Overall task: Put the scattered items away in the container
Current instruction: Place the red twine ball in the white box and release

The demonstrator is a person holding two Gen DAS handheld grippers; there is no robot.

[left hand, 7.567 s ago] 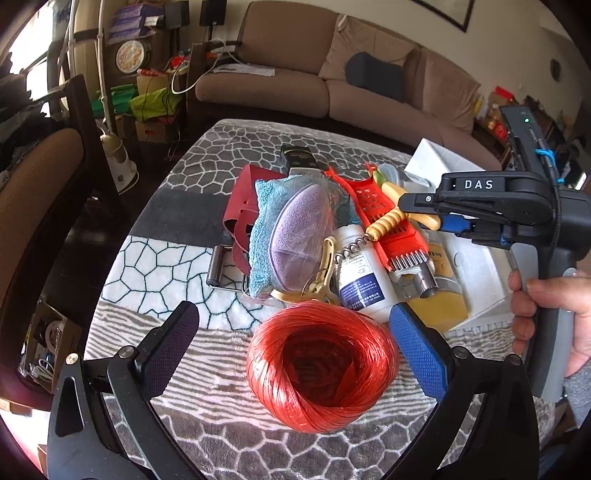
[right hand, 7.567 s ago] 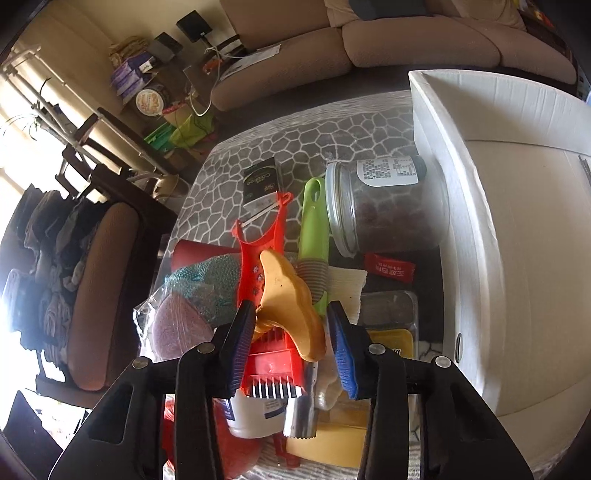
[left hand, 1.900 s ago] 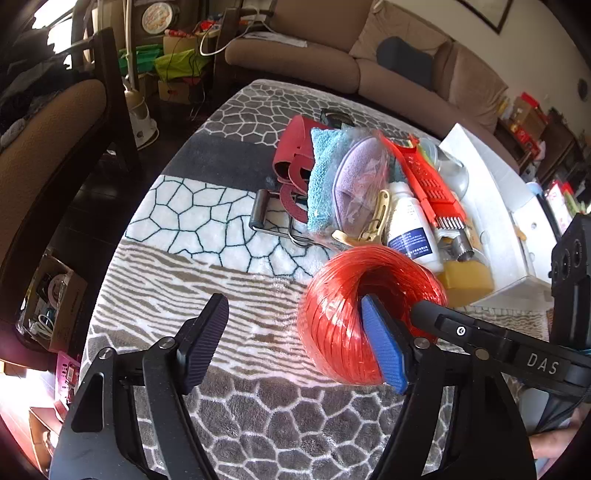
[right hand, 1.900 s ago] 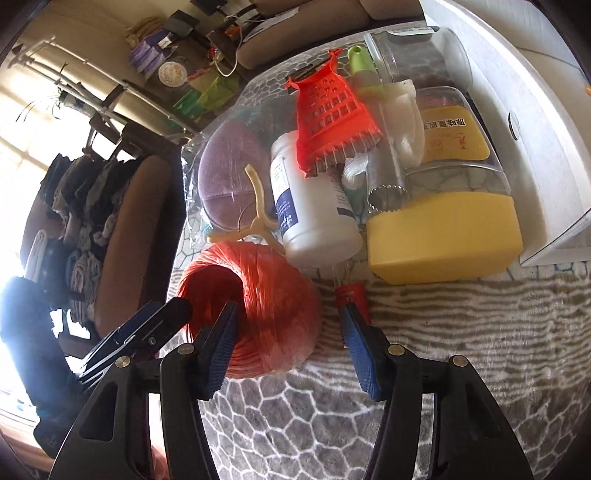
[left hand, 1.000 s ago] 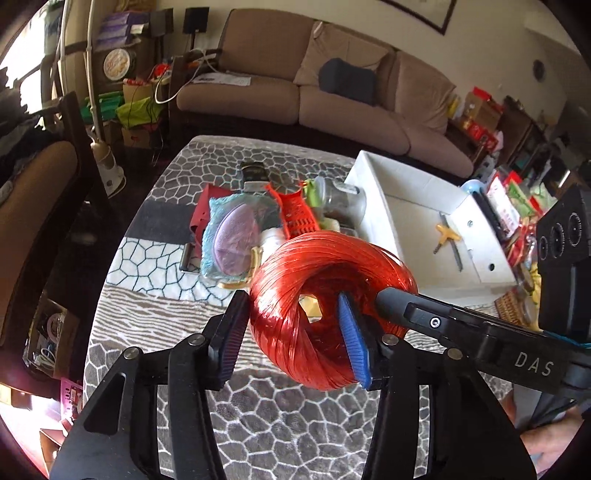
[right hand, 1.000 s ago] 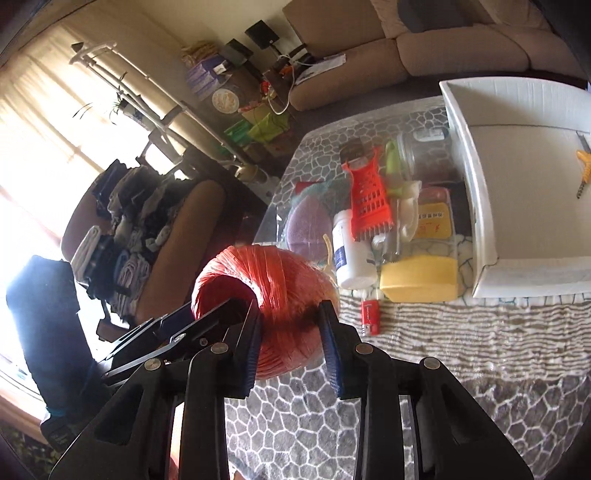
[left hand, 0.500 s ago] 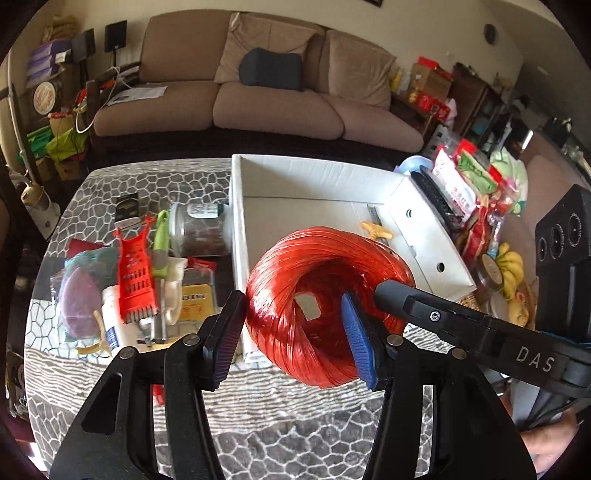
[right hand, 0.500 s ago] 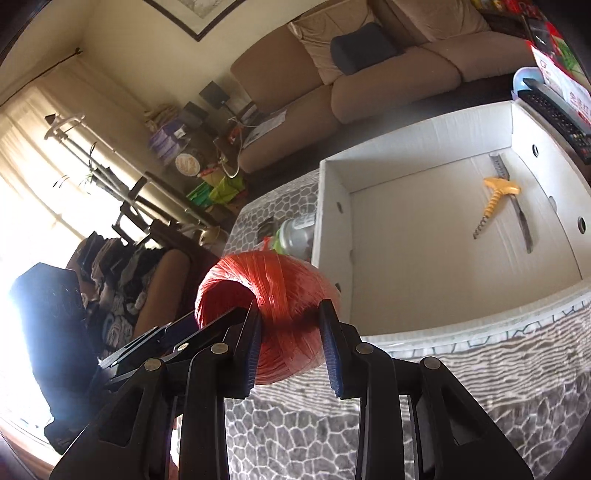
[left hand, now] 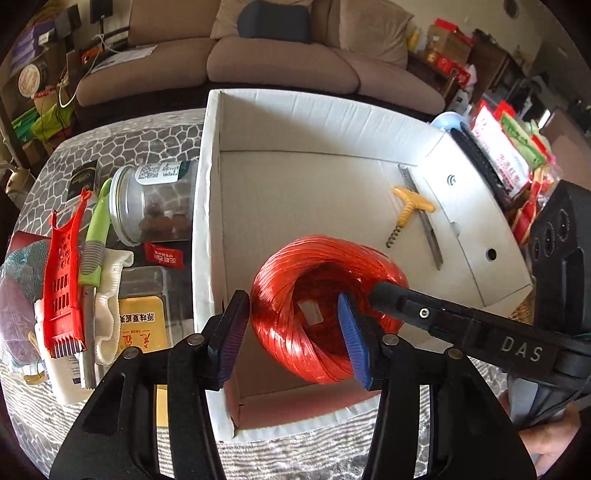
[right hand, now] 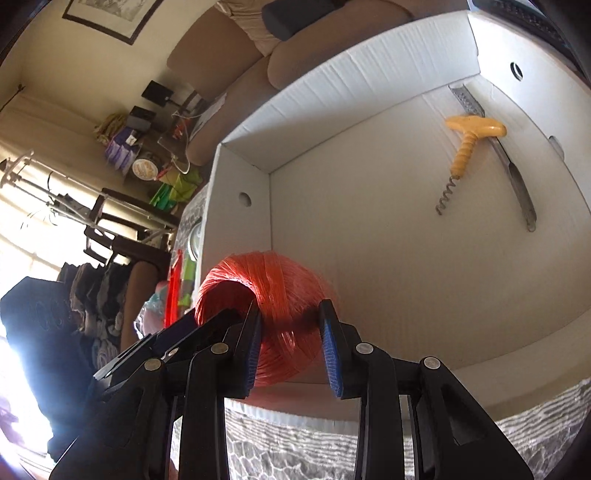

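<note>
A tan sofa (left hand: 280,55) runs along the far wall at twelve o'clock, a dark cushion (left hand: 273,22) on its back. Cream wall (right hand: 85,55) above, with a framed picture (right hand: 110,16) at eleven o'clock. Bright daylight floods in at nine o'clock through a window (right hand: 22,236). A dark wooden chair (right hand: 118,236) stands near it. Cluttered shelves (left hand: 461,55) sit at two o'clock. The desk (left hand: 122,144) wears a grey pebble-pattern cloth.

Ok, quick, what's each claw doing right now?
Left claw: shut on the red twine roll, over the white box.
Right claw: shut on the same roll.
</note>
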